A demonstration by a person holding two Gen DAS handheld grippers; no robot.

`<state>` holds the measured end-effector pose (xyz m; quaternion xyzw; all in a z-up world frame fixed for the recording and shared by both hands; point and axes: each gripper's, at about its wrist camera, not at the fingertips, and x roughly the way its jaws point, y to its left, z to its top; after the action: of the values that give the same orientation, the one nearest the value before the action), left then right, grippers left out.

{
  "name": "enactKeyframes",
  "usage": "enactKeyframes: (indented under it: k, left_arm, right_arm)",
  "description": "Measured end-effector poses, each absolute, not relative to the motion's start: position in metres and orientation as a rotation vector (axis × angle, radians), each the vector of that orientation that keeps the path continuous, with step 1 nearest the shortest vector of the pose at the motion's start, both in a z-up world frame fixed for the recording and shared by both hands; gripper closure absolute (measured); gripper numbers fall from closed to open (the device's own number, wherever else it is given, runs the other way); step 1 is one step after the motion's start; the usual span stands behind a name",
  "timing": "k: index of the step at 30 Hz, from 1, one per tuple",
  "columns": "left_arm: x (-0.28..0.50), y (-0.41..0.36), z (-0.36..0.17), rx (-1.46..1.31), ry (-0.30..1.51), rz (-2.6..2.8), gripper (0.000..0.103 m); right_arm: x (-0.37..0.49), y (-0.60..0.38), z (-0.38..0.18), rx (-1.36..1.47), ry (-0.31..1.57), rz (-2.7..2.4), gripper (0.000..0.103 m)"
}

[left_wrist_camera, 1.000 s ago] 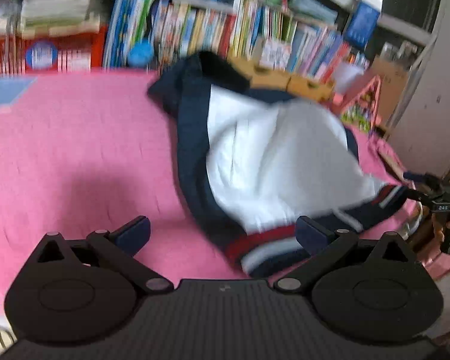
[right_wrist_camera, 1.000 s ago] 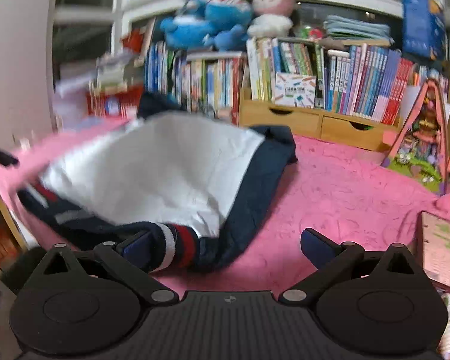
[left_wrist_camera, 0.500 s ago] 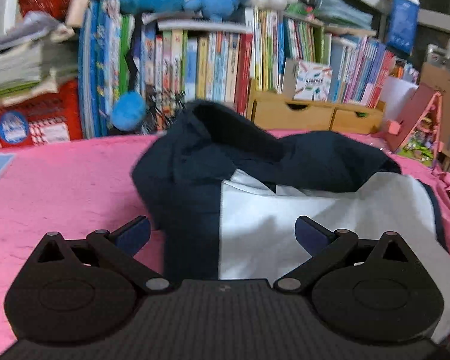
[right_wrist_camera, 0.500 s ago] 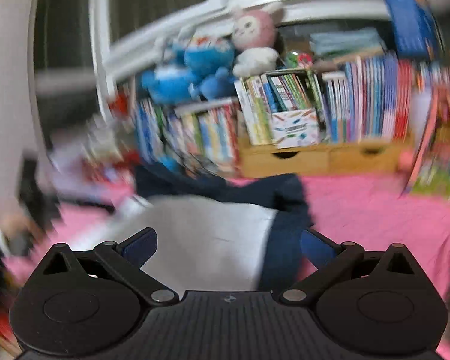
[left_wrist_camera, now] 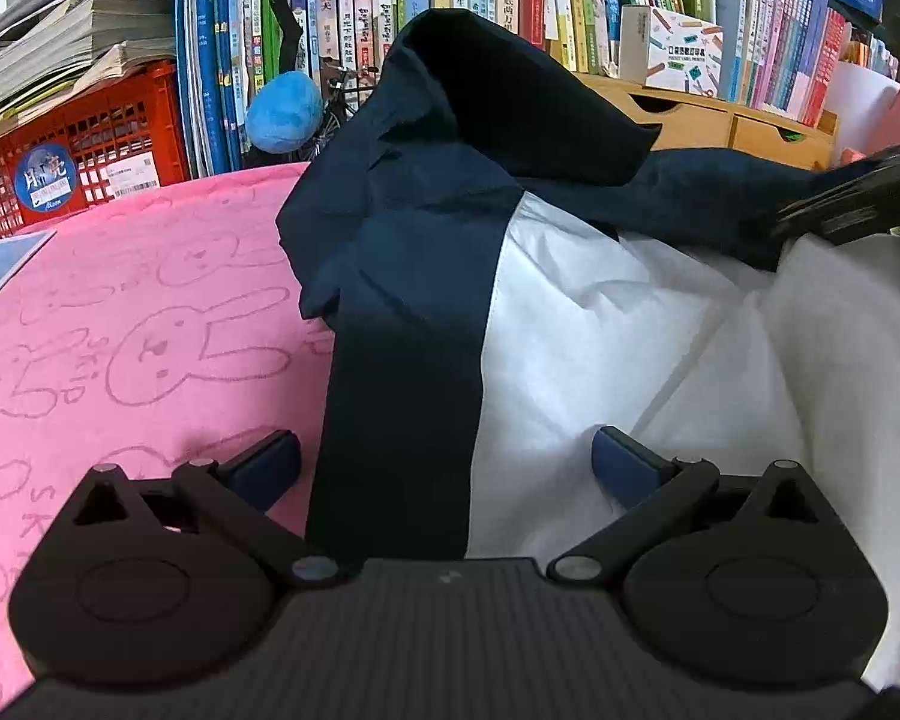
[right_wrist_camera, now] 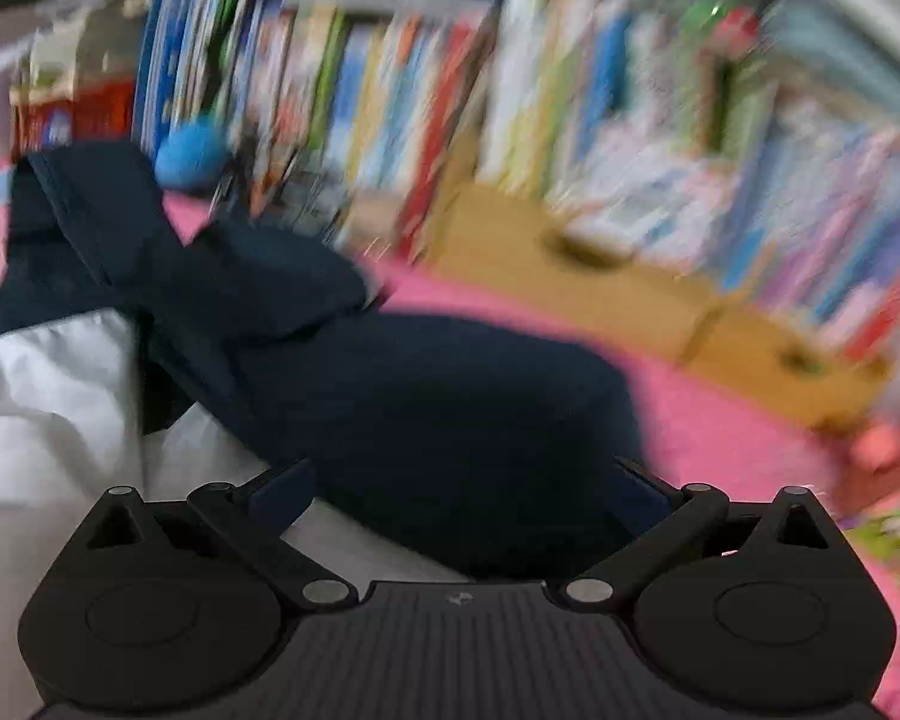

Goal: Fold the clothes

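Observation:
A navy and white hooded jacket [left_wrist_camera: 510,300] lies crumpled on the pink rabbit-print cloth [left_wrist_camera: 120,330], its dark hood [left_wrist_camera: 498,96] standing up toward the bookshelf. My left gripper [left_wrist_camera: 444,468] is open, low over the jacket's navy sleeve strip and white panel. In the blurred right wrist view the same jacket [right_wrist_camera: 420,408] fills the foreground, and my right gripper [right_wrist_camera: 462,492] is open just above its navy part. The right gripper also shows as a dark shape [left_wrist_camera: 864,198] at the left view's right edge.
A bookshelf full of books [left_wrist_camera: 510,0] runs along the back. A red crate [left_wrist_camera: 78,150] with stacked papers stands at back left, a blue plush ball [left_wrist_camera: 285,111] beside it, and wooden drawers [left_wrist_camera: 720,120] at back right.
Both grippers have moved forward along the jacket from its striped hem toward the hood end. The right view swings fast and is blurred. Both stay open.

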<state>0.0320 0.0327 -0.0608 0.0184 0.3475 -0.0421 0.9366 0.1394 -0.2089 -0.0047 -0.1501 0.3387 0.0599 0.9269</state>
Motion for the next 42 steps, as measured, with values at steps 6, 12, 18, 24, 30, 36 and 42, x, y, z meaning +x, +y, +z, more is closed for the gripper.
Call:
enactKeyframes:
  k: [6, 12, 18, 24, 30, 36, 42]
  left_arm:
    - [0.038, 0.026, -0.056, 0.057, 0.706, -0.073, 0.000]
    - [0.038, 0.022, -0.056, 0.084, 0.695, -0.057, 0.000]
    - [0.039, 0.026, -0.056, 0.071, 0.698, -0.053, 0.000]
    - [0.039, 0.026, -0.056, 0.074, 0.696, -0.035, 0.000]
    - [0.039, 0.026, -0.056, 0.075, 0.695, -0.031, 0.000]
    - [0.039, 0.028, -0.057, 0.064, 0.699, -0.034, 0.000]
    - [0.042, 0.023, -0.042, -0.003, 0.705, 0.088, 0.000]
  right_arm:
    - [0.165, -0.163, -0.040, -0.368, 0.723, 0.201, 0.005]
    - [0.171, -0.180, -0.031, -0.239, 0.671, 0.112, 0.095]
    - [0.161, -0.239, 0.001, -0.153, 0.487, -0.064, 0.096]
    - [0.133, -0.361, 0.018, 0.142, 0.317, -0.314, 0.096]
    - [0.121, -0.423, 0.003, 0.165, 0.297, -0.457, 0.096]
    - [0.121, -0.436, -0.008, 0.103, 0.350, -0.473, 0.092]
    - [0.132, -0.444, -0.031, 0.074, 0.497, -0.391, 0.033]
